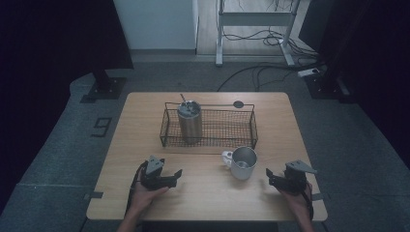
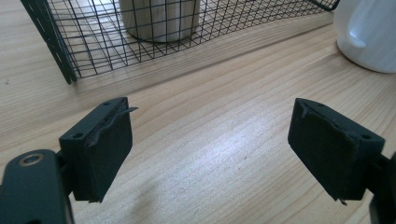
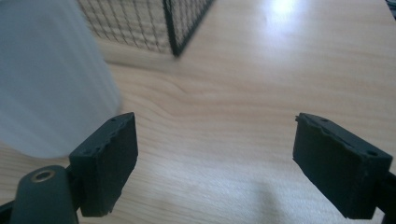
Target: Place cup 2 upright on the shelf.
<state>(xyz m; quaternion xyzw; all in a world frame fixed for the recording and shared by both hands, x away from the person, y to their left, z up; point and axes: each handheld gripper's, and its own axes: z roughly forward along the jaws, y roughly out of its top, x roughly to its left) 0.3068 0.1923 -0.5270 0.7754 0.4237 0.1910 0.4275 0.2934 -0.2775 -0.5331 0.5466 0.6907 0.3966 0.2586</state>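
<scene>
A steel mug (image 1: 243, 163) with a white handle stands on the wooden table (image 1: 140, 116), in front of a black wire basket (image 1: 252, 126). A tall metal tumbler (image 1: 189, 121) stands upright in the basket's left end. My left gripper (image 1: 176, 175) rests at the near left, and in its own view its jaws (image 2: 210, 135) stand open over bare wood, facing the basket (image 2: 60, 56), the tumbler (image 2: 161, 21) and the mug (image 2: 369, 32). My right gripper (image 1: 269, 175) lies just right of the mug, open (image 3: 215, 140), with the blurred mug (image 3: 46, 79) close beside its left jaw.
A small dark round disc (image 1: 238, 104) lies on the table behind the basket. The basket's corner (image 3: 175, 28) appears beyond the right gripper. Off the table are a dark stand (image 1: 104, 87) at the left and desk legs with cables (image 1: 270, 38) at the back.
</scene>
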